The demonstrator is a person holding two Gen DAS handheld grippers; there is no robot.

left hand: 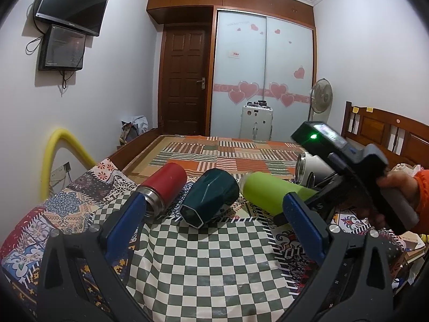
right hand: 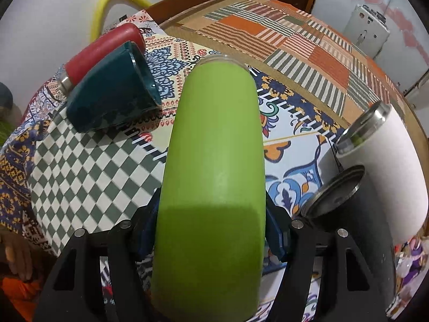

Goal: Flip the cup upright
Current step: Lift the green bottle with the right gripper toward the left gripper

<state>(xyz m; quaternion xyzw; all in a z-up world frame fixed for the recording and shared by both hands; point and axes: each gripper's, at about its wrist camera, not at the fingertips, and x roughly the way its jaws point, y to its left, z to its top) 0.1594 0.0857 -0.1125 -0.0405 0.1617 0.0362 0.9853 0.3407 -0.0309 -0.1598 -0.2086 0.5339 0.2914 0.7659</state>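
From the left wrist view, the left tongs [left hand: 211, 222] stand wide apart and hold nothing, hovering over the checkered cloth [left hand: 203, 263] on the tabletop. Beyond them three cups lie on their sides in a row: a red tumbler [left hand: 166, 185] toward the left edge, a dark teal faceted cup [left hand: 211, 196] in the middle, and a lime-green cup [left hand: 268, 190] to the right, where the right tongs [left hand: 300, 201] reach in around its body. A white tumbler [left hand: 313, 165] lies behind them. From the right wrist view, the right tongs [right hand: 211, 230] are clamped on the lime-green cup [right hand: 214, 161], their blue pads pressed on either flank; the cup points away toward the far edge, lying roughly level. A black tumbler [right hand: 356, 222] lies just right. The grasp looks made, but the turn upright is not yet done; the other cups lie untouched.
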